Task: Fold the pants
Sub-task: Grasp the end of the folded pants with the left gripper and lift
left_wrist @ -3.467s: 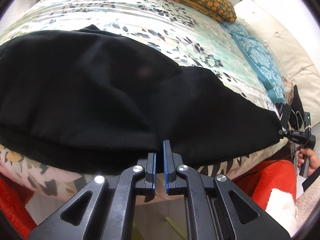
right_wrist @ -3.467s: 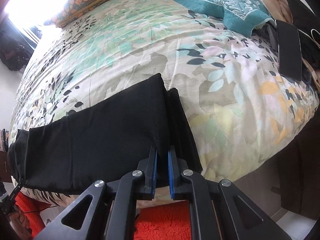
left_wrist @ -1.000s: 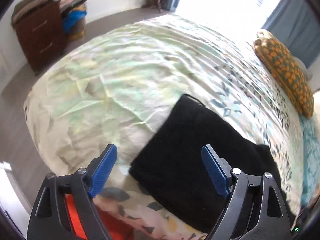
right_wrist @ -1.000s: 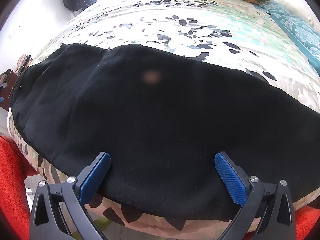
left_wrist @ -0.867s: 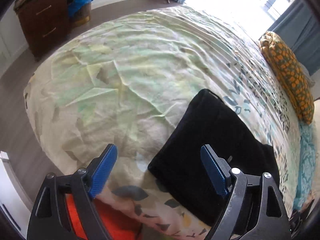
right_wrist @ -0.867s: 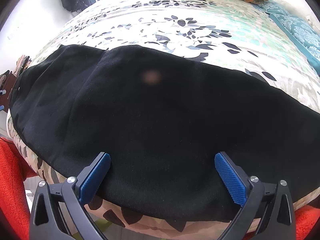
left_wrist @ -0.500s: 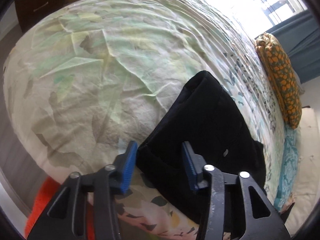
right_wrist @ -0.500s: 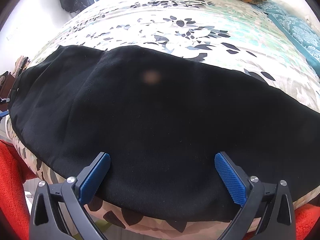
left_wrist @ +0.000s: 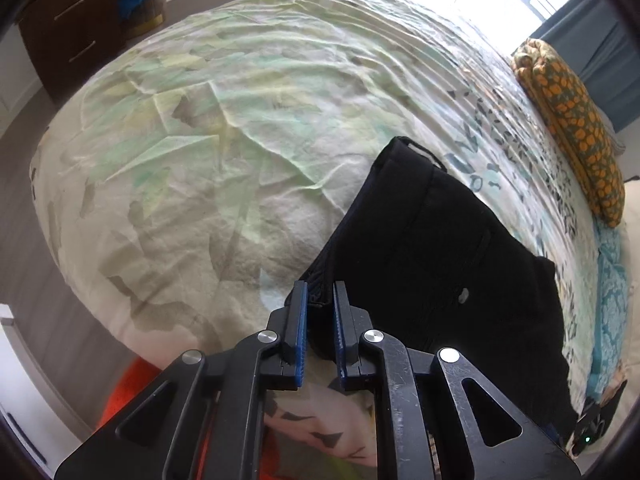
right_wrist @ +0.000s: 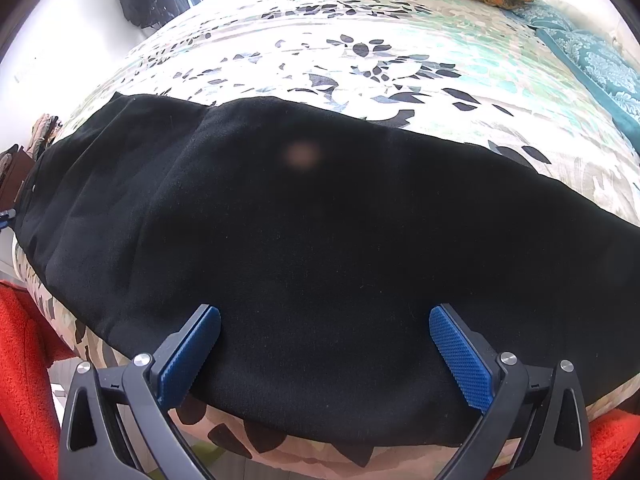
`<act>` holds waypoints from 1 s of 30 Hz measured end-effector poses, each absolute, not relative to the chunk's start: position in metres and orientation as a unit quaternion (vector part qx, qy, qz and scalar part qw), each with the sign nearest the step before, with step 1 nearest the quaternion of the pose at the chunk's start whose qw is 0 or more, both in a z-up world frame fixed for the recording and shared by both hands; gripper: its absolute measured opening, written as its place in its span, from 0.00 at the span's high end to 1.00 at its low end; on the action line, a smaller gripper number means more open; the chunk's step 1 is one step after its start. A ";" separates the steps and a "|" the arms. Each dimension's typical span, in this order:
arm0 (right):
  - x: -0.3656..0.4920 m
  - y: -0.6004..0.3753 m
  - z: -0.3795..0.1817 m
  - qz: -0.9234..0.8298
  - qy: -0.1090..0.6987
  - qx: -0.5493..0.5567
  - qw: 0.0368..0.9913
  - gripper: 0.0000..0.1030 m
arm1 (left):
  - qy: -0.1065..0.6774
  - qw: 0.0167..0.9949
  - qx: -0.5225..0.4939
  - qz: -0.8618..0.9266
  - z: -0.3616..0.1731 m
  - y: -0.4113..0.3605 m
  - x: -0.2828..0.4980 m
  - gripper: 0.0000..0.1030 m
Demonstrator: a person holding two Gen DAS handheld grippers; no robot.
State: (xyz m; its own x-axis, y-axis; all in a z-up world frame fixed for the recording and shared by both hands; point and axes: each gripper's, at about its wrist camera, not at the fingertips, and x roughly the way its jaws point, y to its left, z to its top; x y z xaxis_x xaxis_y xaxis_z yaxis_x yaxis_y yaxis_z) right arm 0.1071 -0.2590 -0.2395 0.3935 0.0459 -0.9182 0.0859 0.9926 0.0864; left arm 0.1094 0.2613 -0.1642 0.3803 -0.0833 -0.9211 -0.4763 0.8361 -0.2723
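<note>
1. Pants (left_wrist: 448,264) are lying flat near the bedspread (left_wrist: 208,128) edge.
2. Left gripper (left_wrist: 320,304), wide apart a second ago, is now clamping their near waistband corner, readying the next fold.
3. Right gripper (right_wrist: 324,320) is hovering over the pants, jaws spread, gripping nothing.

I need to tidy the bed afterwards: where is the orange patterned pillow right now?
In the left wrist view the orange patterned pillow lies at the bed's far right edge, beyond the black pants, beside the blue curtain.

A blurred pale spot (right_wrist: 302,154) overlies the pants (right_wrist: 320,240), cut off rightward.
</note>
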 end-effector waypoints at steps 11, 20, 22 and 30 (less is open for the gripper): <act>0.104 -0.218 -0.208 0.074 0.509 0.027 0.857 0.00 | 0.543 0.807 -0.184 0.144 -0.162 0.250 0.125 0.90; 0.081 -0.185 -0.215 0.090 0.522 -0.074 0.845 0.01 | 0.540 0.807 -0.136 0.197 -0.140 0.256 0.113 0.56; 0.083 -0.196 -0.200 0.079 0.493 -0.041 0.865 0.00 | 0.512 0.822 -0.132 0.212 -0.121 0.257 0.104 0.44; 0.103 -0.232 -0.209 0.081 0.498 0.091 0.858 0.01 | 0.437 0.886 -0.113 0.103 -0.066 0.163 0.097 0.21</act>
